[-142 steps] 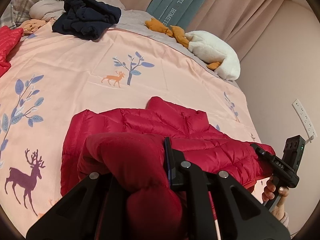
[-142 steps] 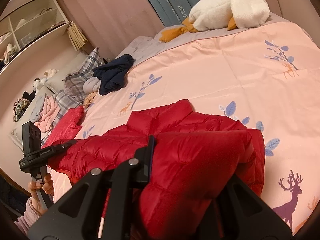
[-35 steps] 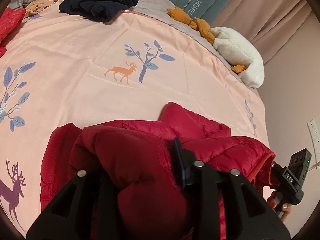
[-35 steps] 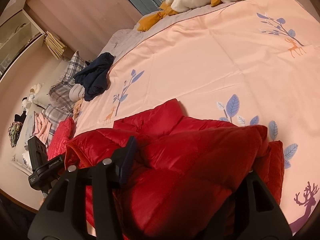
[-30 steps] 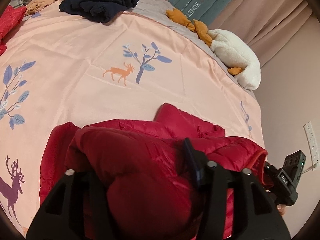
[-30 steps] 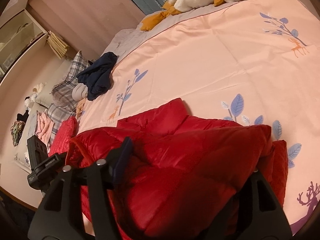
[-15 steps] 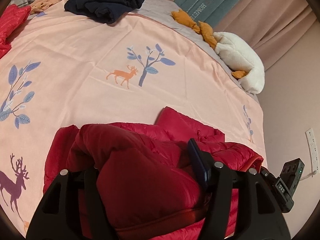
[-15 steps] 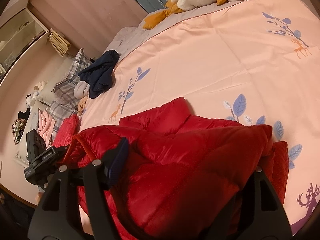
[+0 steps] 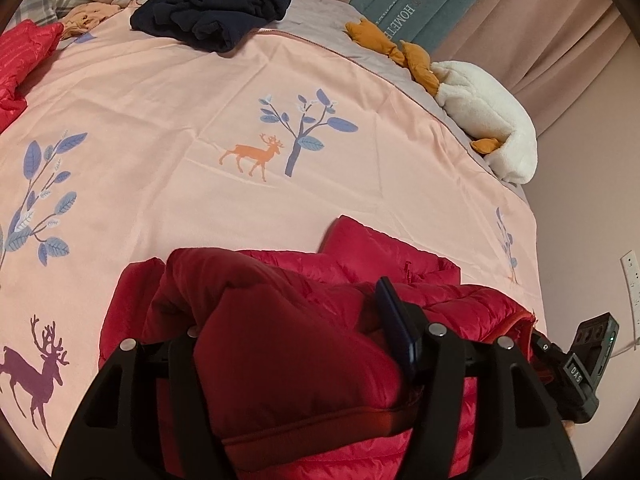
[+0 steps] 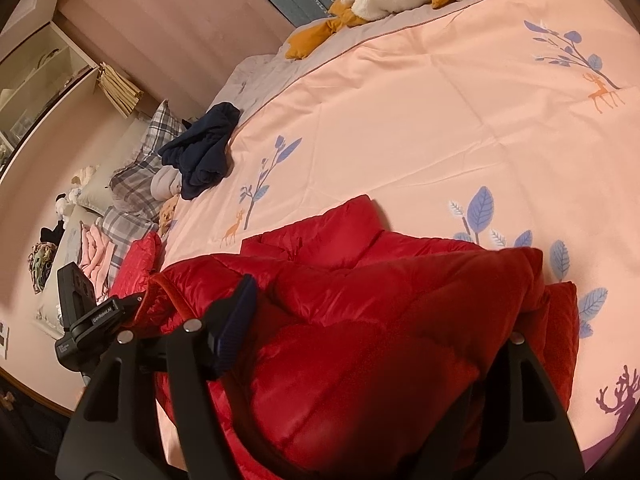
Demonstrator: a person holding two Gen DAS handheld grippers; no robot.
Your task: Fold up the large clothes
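Note:
A red puffer jacket (image 9: 328, 280) lies folded over itself on the near part of the pink bedspread (image 9: 200, 112); it also fills the lower right wrist view (image 10: 380, 280). My left gripper (image 9: 292, 344) stands wide open with a thick fold of the jacket's hem lying between its fingers. My right gripper (image 10: 376, 332) is also wide open with a bulky fold of the jacket between its fingers. Each gripper's body shows at the edge of the other's view: the right one (image 9: 580, 368) and the left one (image 10: 84, 320).
A dark navy garment (image 9: 216, 4) lies in a heap at the far side of the bed. A white and orange plush goose (image 9: 480, 112) lies at the far right edge. A second red garment (image 9: 20, 52) sits far left. Plaid pillows (image 10: 136, 176) and shelves (image 10: 36, 76) are left.
Both grippers have carried the jacket's lower part forward over its upper part, and their jaws have spread wide, loosening their hold on the fabric.

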